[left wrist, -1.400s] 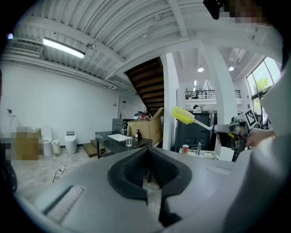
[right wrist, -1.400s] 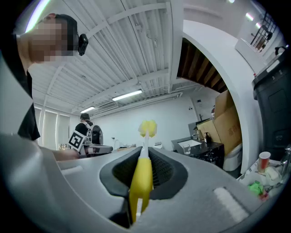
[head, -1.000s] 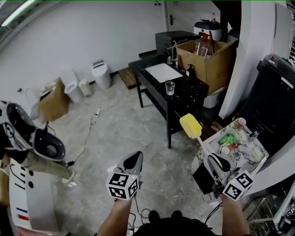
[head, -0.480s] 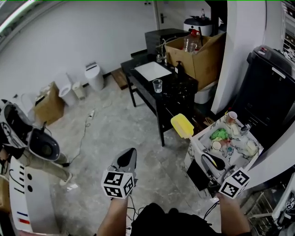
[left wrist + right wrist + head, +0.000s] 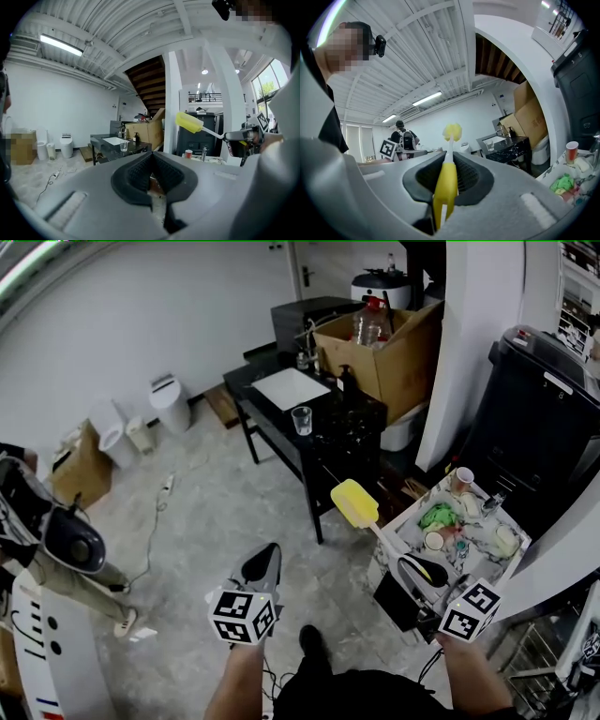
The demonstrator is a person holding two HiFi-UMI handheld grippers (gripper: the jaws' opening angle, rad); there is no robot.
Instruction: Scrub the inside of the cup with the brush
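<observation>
My right gripper [image 5: 420,570] is shut on the yellow handle of a brush [image 5: 446,180]; its white stem ends in a yellow sponge head [image 5: 354,502], also seen as the sponge head [image 5: 189,123] in the left gripper view. My left gripper [image 5: 263,565] is shut and holds nothing, with its jaws together [image 5: 151,174]. A clear glass cup [image 5: 301,420] stands on the black table [image 5: 281,432] well ahead of both grippers; the cup [image 5: 123,146] shows small in the left gripper view.
A cardboard box [image 5: 394,352] with a bottle sits at the table's far end, by a white pillar [image 5: 459,352]. A small cluttered tray table [image 5: 469,521] with cups stands at the right, beside a black appliance [image 5: 544,418]. A white robot [image 5: 47,549] stands at the left; cables lie on the floor.
The whole view has shifted: the table and cup now sit further left and nearer. Both grippers have moved forward with it, the brush still held in the right one.
</observation>
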